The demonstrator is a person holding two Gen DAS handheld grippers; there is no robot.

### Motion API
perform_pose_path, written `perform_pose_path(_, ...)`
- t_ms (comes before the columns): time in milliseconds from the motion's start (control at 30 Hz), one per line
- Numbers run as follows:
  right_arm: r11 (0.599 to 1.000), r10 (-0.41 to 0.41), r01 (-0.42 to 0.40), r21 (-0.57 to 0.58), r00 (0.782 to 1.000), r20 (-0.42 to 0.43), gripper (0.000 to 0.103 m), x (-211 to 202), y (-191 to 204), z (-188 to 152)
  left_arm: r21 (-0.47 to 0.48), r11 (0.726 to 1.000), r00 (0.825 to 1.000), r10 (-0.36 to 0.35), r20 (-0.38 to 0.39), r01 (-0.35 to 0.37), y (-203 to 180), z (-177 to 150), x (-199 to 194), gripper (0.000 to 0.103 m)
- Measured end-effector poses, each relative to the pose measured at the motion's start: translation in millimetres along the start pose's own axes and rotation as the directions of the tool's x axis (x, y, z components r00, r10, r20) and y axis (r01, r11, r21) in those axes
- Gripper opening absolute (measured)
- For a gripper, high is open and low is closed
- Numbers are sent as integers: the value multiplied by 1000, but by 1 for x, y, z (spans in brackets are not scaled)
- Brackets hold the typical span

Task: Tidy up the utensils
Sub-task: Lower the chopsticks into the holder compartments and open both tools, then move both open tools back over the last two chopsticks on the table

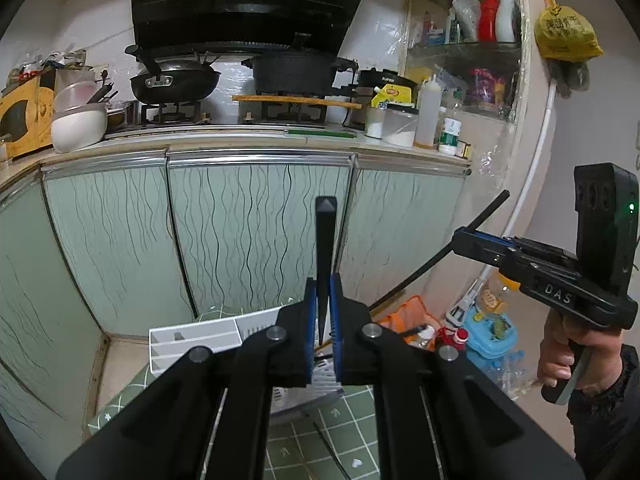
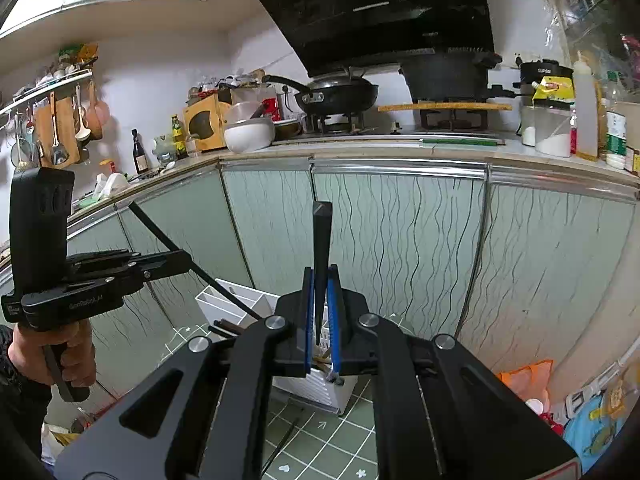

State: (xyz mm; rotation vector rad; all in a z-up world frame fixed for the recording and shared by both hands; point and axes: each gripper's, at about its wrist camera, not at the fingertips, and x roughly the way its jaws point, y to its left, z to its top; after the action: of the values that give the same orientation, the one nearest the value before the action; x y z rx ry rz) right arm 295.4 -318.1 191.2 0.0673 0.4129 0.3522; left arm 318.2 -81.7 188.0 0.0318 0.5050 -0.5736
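Small home kitchen: pale green cupboard doors [image 1: 248, 232] with wavy dark lines, pans on a stove above, and a green checked mat [image 1: 352, 412] on a low surface in front.

At lower left in the left wrist view, a white utensil organiser [image 1: 192, 338] standing on the mat, its long open compartments facing up and its near end hidden behind the tool.

Centre of that view: left gripper [image 1: 323, 292], blue pads clamped tight on a black chopstick [image 1: 325, 240]. Long axis almost upright, thick square end at the top, thin tip pointing down between the pads toward the organiser.

Further right, held in a person's hand: right gripper [image 2: 320, 280], likewise clenched on a second black chopstick [image 2: 321, 248], also near upright with the thick end up. From the right wrist view, organiser directly below and just ahead of the pads.

Both chopsticks off the mat, in the air above the organiser. Probably a straight lowering next, thin tips first into a compartment. Hard to tell which hand is nearer; both close.
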Motion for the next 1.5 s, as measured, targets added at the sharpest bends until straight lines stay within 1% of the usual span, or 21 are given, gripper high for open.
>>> perform_pose_path(167, 1000, 10, -10, -12, 999, -36, 6, 28, -7, -3, -9, 1000, 1000, -6, -22, 5, 12, -3, 21, 8)
perform_pose_path(367, 1000, 15, -17, -21, 997, -74, 6, 53, -13, -10, -11, 1000, 999, -10, -42, 10, 23, -13, 42, 8)
perform_pose_path(467, 999, 26, -31, -41, 994, -108, 6, 65, -12, -14, 16, 1000, 999, 3, -39, -2, 22, -18, 47, 8)
perform_pose_path(500, 998, 12, -18, -52, 993, -117, 6, 69, -12, -16, 28, 999, 999, 18, -41, -17, 21, -19, 48, 9)
perform_pose_path(533, 998, 2, -9, -59, 993, -118, 7, 71, -12, -17, 39, 999, 999, 36, -36, -35, 20, -20, 48, 12)
perform_pose_path(567, 998, 3, -11, -61, 991, -130, 18, 73, -13, -19, 48, 998, 998, 48, -30, -46, 20, -20, 47, 35)
perform_pose_path(600, 998, -3, -5, -56, 990, -144, 38, 75, -15, -19, 53, 997, 998, 63, -24, -61, 20, -20, 45, 78)
perform_pose_path(633, 998, -15, 7, -57, 989, -145, 75, 74, -15, -20, 54, 995, 996, 89, -7, -88, 21, -20, 41, 96)
perform_pose_path(667, 997, -33, 25, -67, 992, -125, 85, 70, -16, -20, 56, 993, 995, 103, 17, -104, 21, -20, 36, 99)
perform_pose_path(700, 997, -36, 27, -75, 993, -111, 85, 66, -15, -20, 62, 992, 994, 106, 28, -107, 21, -20, 32, 99)
perform_pose_path(767, 996, -47, 39, -84, 993, -104, 95, 59, -16, -20, 62, 991, 993, 116, 19, -117, 24, -20, 28, 99)
perform_pose_path(800, 995, -54, 46, -89, 994, -94, 95, 54, -16, -20, 62, 990, 992, 127, 13, -128, 25, -20, 26, 99)
perform_pose_path(1033, 991, -74, 62, -122, 993, -91, 95, 33, -8, -22, 61, 990, 991, 129, 22, -130, 24, -26, 9, 99)
perform_pose_path(1233, 990, -83, 73, -124, 994, -71, 95, 14, 2, -27, 48, 989, 990, 140, 34, -142, 19, -36, -9, 99)
perform_pose_path(1367, 990, -88, 80, -118, 994, -63, 95, -1, 10, -36, 34, 988, 988, 149, 44, -151, 14, -47, -25, 99)
perform_pose_path(1500, 989, -101, 94, -117, 993, -56, 95, -17, 20, -53, 29, 984, 984, 173, 50, -175, 6, -65, -42, 99)
